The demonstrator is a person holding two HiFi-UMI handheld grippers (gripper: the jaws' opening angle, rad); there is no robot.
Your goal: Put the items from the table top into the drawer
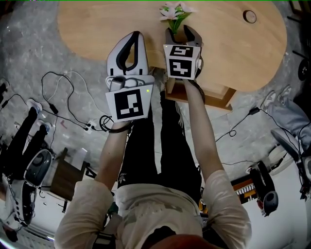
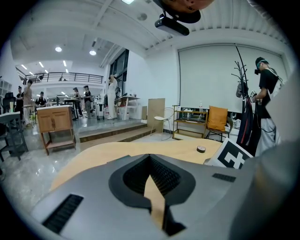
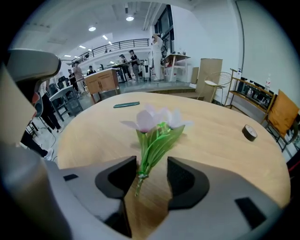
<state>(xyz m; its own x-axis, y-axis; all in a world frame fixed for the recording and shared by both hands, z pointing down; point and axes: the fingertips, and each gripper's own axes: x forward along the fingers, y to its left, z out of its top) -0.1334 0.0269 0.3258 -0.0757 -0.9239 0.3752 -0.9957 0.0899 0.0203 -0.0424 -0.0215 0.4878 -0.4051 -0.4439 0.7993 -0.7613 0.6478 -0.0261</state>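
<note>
Item: flower bunch [image 3: 157, 131], lying on table [image 3: 220, 136], near side. R gripper [image 3: 151, 165]: jaws wide, straddling stem, not yet gripped. L gripper [image 2: 150, 157]: tips together, empty. Step: pick approach. Next: close on stem, lift.

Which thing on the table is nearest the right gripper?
The flower bunch: its stem lies between the open jaws of the right gripper. The tape roll and dark strip lie farther off.

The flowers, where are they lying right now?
At the top middle of the head view the flowers lie on the wooden table, stems between the open jaws of the right hand-held gripper.
</note>
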